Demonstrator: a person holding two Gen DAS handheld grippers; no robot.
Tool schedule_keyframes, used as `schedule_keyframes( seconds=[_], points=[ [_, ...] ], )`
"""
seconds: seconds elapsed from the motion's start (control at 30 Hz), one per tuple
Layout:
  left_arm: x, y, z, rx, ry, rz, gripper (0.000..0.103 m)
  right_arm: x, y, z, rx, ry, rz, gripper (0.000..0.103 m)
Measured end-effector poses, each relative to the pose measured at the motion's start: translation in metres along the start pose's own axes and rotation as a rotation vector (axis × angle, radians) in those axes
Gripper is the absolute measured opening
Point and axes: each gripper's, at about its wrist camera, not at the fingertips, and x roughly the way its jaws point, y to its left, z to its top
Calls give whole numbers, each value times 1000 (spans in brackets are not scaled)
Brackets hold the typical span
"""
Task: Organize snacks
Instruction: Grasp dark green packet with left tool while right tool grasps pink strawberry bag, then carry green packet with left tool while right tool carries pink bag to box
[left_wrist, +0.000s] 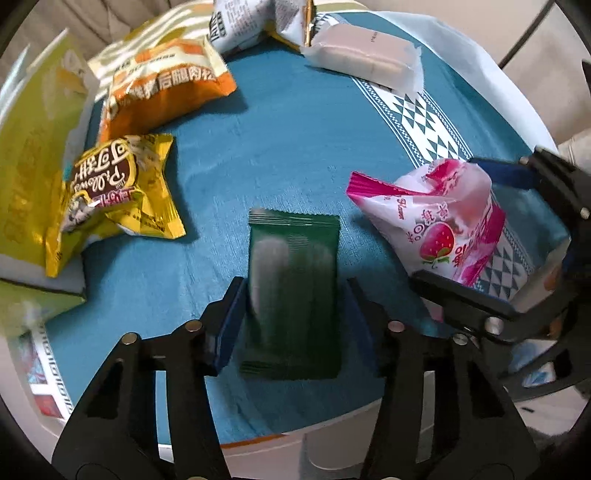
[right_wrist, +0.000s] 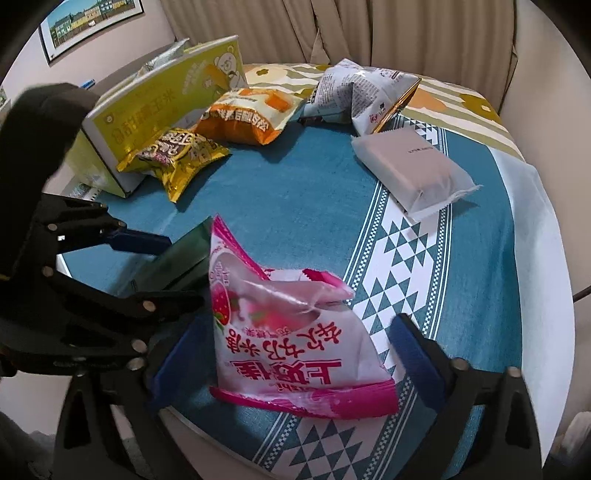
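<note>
A dark green snack packet (left_wrist: 293, 295) lies flat on the blue cloth near the table's front edge. My left gripper (left_wrist: 295, 321) points down over it, and its blue pads (left_wrist: 231, 325) press on the packet's two long sides. In the right wrist view the green packet (right_wrist: 181, 254) shows tilted between those fingers. A pink strawberry packet (right_wrist: 291, 339) stands crumpled to the right of it. My right gripper (right_wrist: 295, 354) straddles it with its jaws wide; a narrow gap shows beside the right pad (right_wrist: 413, 350).
A yellow-green box (right_wrist: 159, 99) stands at the far left with a yellow packet (right_wrist: 173, 155) and an orange packet (right_wrist: 243, 114) against it. A white printed bag (right_wrist: 354, 92) and a pale wrapped bar (right_wrist: 410, 170) lie at the back. The round table's edge (left_wrist: 332, 424) runs just below both grippers.
</note>
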Motion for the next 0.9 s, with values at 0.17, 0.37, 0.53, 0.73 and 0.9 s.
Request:
schedule_keyframes(
  seconds=[0.17,0.37,0.53,0.73,0.9],
  points=[
    [1,3,5,13,-2,3,41,5,4,0,-16,25,0,83],
    [-6,-6,-4,-1,4,5,41,9,5,1,-36,41,-20,79],
    [-8,6,-11,-31,0,5,41,13,10,3,-43,36,-22,73],
    [-12,19,-17,-86,-11,-16,41,10,16,6,-66,10,-14,47],
    [-25,27,-20,-133,-37,-51,41,-3,14,11,-57,-21,-11,44]
  ],
)
